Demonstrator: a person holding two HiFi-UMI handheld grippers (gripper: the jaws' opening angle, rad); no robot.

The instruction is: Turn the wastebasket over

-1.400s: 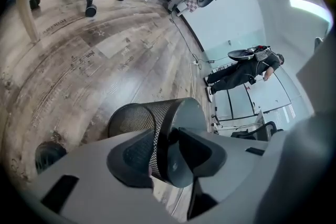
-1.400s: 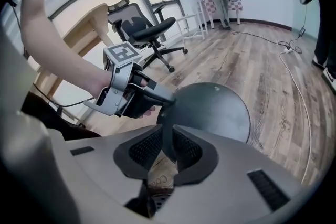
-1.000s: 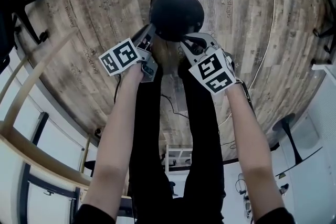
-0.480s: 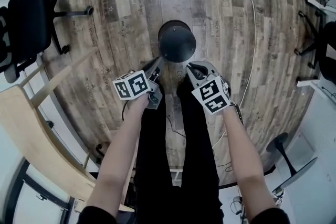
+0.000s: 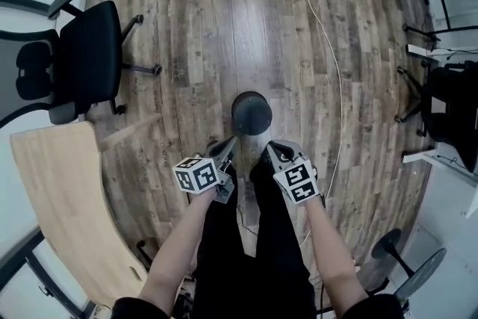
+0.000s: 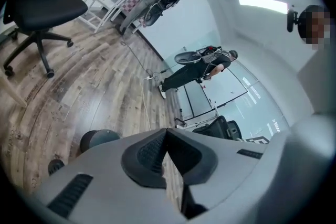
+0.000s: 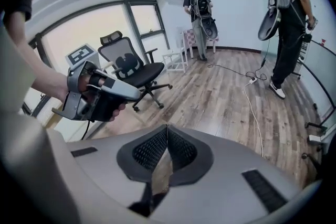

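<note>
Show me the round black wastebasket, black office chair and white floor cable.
round black wastebasket (image 5: 251, 114): head view, top face.
black office chair (image 5: 91, 54): head view, seat.
white floor cable (image 5: 340, 97): head view, middle stretch.

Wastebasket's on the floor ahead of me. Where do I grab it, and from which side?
The wastebasket seems to stand flat closed face up, so no rim shows to pinch. Probably best: squeeze its round side wall between both, left tongs from its left, right tongs from its right, reaching down. Both are shut and empty now.
</note>
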